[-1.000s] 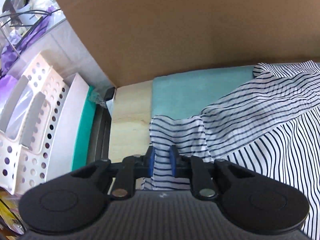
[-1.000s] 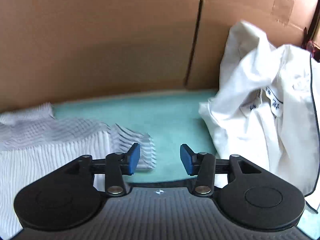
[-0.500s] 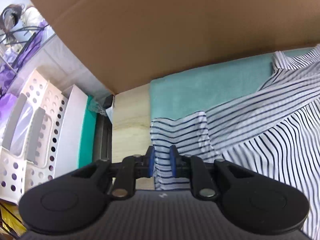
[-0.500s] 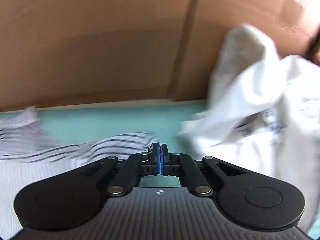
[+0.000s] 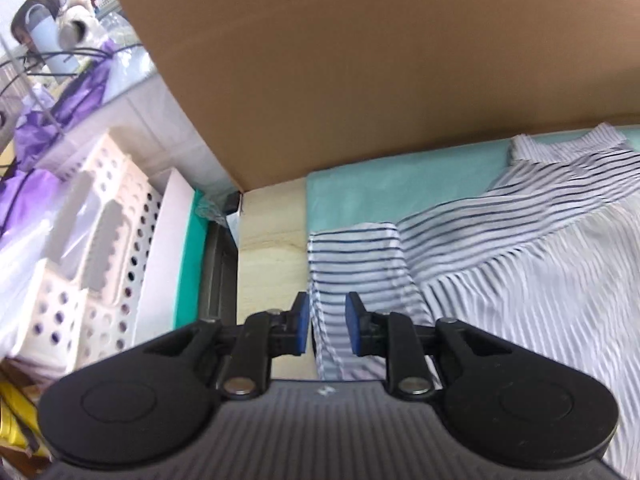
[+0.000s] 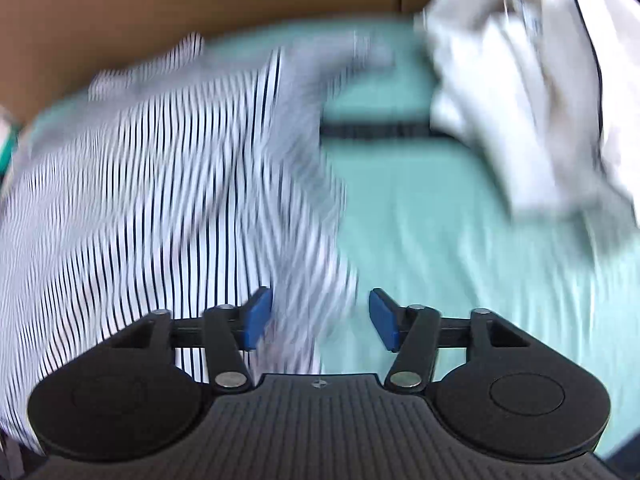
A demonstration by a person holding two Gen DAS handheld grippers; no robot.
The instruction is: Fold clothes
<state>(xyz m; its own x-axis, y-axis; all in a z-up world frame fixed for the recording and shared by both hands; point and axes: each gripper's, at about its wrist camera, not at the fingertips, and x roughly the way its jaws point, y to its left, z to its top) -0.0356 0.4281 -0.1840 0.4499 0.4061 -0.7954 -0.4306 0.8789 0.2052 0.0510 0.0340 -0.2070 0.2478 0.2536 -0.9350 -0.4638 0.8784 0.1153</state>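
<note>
A white shirt with dark stripes (image 5: 520, 264) lies on the teal mat (image 5: 380, 192). Its left sleeve (image 5: 356, 256) is folded near the mat's left edge. My left gripper (image 5: 327, 328) hovers over that sleeve; its jaws are opening, and the sleeve's edge sits between the pads without being pinched. In the right wrist view the striped shirt (image 6: 140, 184) is blurred and fills the left half. My right gripper (image 6: 320, 320) is over the shirt's right edge. Its jaws are opening wide, with loose striped cloth showing between them.
A crumpled white garment (image 6: 520, 80) lies at the back right of the teal mat (image 6: 440, 260). A cardboard wall (image 5: 360, 60) closes the back. Left of the mat are a pale wooden strip (image 5: 272, 248) and white perforated baskets (image 5: 100, 240).
My right gripper shut at the striped sleeve's tip, swept left over the shirt, and its jaws have parted. My left gripper has lifted slightly and its jaws have widened around the sleeve.
</note>
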